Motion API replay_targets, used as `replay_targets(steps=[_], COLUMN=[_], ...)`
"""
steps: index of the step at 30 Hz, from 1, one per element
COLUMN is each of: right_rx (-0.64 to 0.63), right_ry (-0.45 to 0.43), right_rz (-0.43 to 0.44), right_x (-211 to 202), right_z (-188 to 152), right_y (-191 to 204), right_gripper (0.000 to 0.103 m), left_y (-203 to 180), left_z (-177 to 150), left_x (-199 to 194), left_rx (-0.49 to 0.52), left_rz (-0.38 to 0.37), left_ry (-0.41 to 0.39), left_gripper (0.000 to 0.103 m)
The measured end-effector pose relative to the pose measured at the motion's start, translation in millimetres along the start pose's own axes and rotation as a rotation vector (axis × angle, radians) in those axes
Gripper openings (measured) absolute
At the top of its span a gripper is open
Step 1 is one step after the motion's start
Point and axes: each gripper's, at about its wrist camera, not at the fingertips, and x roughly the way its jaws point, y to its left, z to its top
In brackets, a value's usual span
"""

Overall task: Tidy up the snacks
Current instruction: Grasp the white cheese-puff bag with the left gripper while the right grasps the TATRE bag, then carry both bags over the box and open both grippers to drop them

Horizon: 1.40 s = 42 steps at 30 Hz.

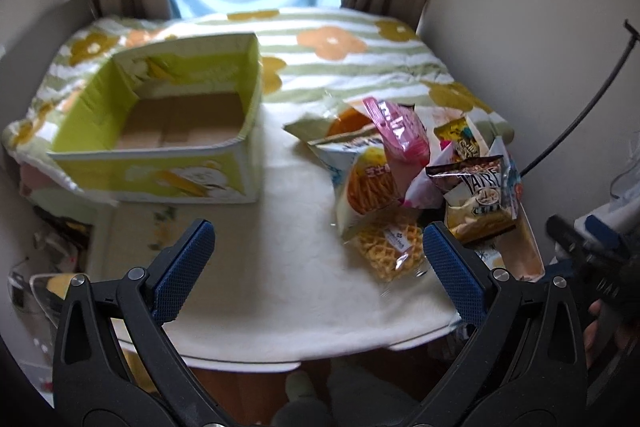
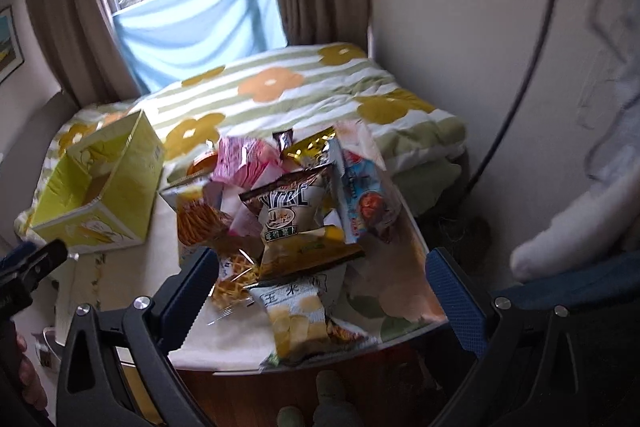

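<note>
The bed (image 1: pixel 360 67) with its striped, flowered cover fills the far half of the room, running up to the window and hemmed by the wall on the right. In front of it, the counter (image 1: pixel 288 259) under a cream cloth has a curved near edge, and its middle stretch lies bare between box and snacks.

The yellow-green box (image 1: pixel 168 131) sits on the counter's left side, top open, its cardboard floor showing and nothing inside. Its far-left corner reaches toward the bed cover.

The heap of snack bags (image 2: pixel 288 211) crowds the counter's right side, close to the right edge and nearly to the near rim. In it, a brown-and-gold chip bag (image 2: pixel 296 223) leans on top at the front, a pink bag (image 1: pixel 400 131) stands behind, a bag of orange sticks (image 1: pixel 366 183) lies to the left, a small packet of lattice crisps (image 1: pixel 390 247) sits nearest the bare cloth, and a white-and-green bag (image 2: pixel 296 319) lies flat at the near rim.

The left gripper (image 1: pixel 320 267) hangs above the bare middle of the counter, fingers spread wide with nothing between them. The right gripper (image 2: pixel 320 291) hovers over the near side of the heap, equally spread and empty.
</note>
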Motion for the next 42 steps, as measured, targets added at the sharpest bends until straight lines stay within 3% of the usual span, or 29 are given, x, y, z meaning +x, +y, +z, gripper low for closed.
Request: replay_targets(steps=[8, 14, 21, 23, 26, 27, 28, 33, 42], right_rx=[-0.148, -0.251, -0.264, -0.261, -0.254, -0.254, -0.255, -0.249, -0.241], right_ry=[0.064, 0.083, 0.128, 0.137, 0.152, 0.154, 0.155, 0.167, 0.177], right_rz=[0.041, 0.074, 0.126, 0.135, 0.15, 0.154, 0.154, 0.151, 0.14], right_x=[69.1, 98.7, 127.8, 134.0, 139.7, 140.8, 141.9, 148.0, 150.9], right_z=[2.1, 4.7, 10.7, 12.9, 14.2, 14.6, 14.7, 16.7, 16.7], right_y=[15.3, 32.8, 37.7, 38.5, 38.3, 37.7, 37.6, 36.3, 33.8], right_gripper=[0.102, 0.093, 0.088, 0.088, 0.087, 0.087, 0.086, 0.077, 0.061], left_y=[-25.5, -30.9, -33.0, -33.2, -33.3, -32.7, -31.3, -27.3, -18.2], left_z=[22.0, 38.5, 44.2, 44.8, 43.0, 41.8, 41.1, 37.2, 30.2], left_x=[80.7, 136.8, 175.6, 183.7, 194.9, 199.1, 201.0, 204.2, 189.3], left_rx=[-0.04, -0.076, -0.109, -0.123, -0.134, -0.142, -0.148, -0.155, -0.151], left_rz=[0.005, 0.018, 0.033, 0.034, 0.03, 0.024, 0.015, 0.012, 0.035], left_ry=[0.111, 0.168, 0.219, 0.236, 0.271, 0.287, 0.293, 0.301, 0.293], left_gripper=[0.103, 0.103, 0.099, 0.094, 0.075, 0.067, 0.052, 0.043, 0.042])
